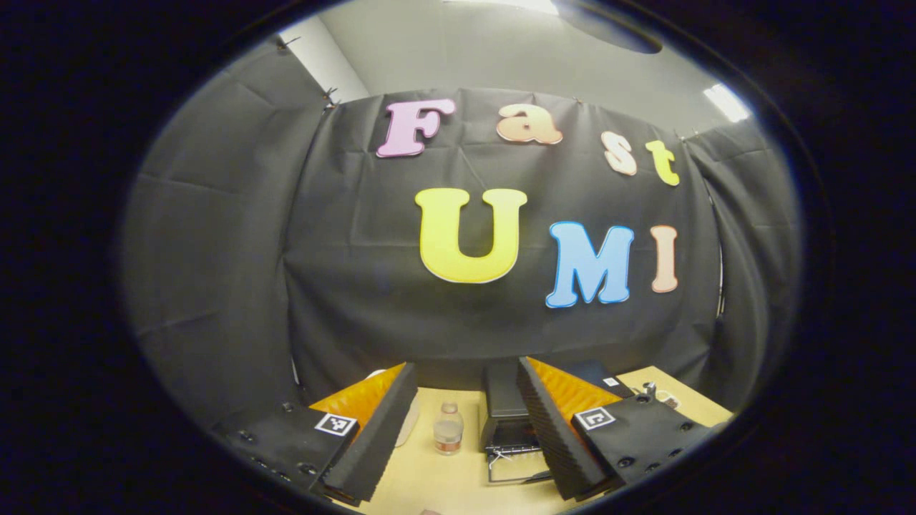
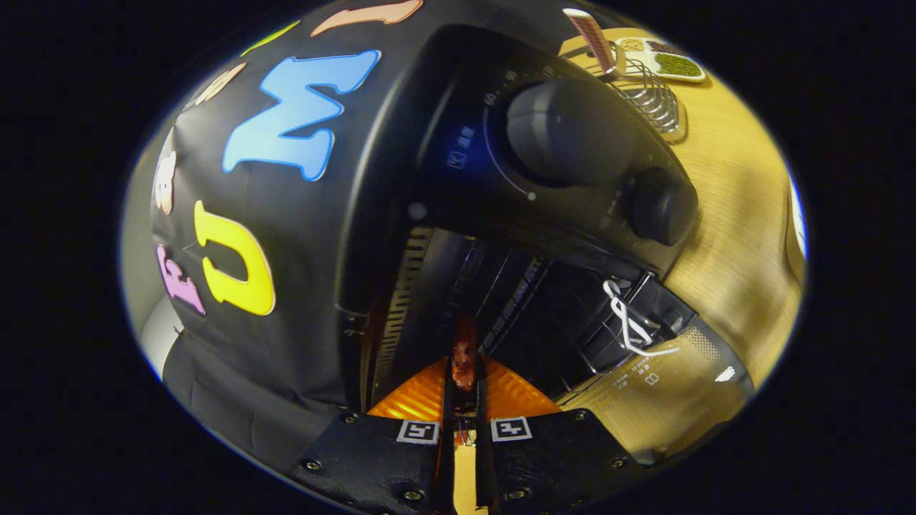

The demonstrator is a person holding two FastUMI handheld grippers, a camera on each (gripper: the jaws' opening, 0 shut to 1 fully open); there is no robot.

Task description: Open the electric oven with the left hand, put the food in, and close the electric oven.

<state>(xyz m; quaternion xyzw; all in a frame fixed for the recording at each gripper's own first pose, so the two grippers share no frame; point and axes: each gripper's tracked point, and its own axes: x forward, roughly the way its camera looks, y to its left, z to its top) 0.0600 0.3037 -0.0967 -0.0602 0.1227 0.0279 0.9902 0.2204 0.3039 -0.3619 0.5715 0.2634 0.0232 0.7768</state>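
1. Keep right gripper (image 2: 464, 390) fingers pinched narrow on the reddish-brown piece of food (image 2: 464, 357), at the open black electric oven (image 2: 501, 236) mouth.
2. Push deeper over the rack before releasing.
3. Hold left gripper (image 1: 465, 436), fingers wide and empty, back above the wooden tabletop (image 1: 444, 479), ready for the door.

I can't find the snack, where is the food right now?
In the right gripper view, the food is pinched between the right gripper jaws, low in the middle, at the mouth of the open oven.

small clear bottle (image 1: 449, 428) upright on the wooden table (image 1: 436, 479)
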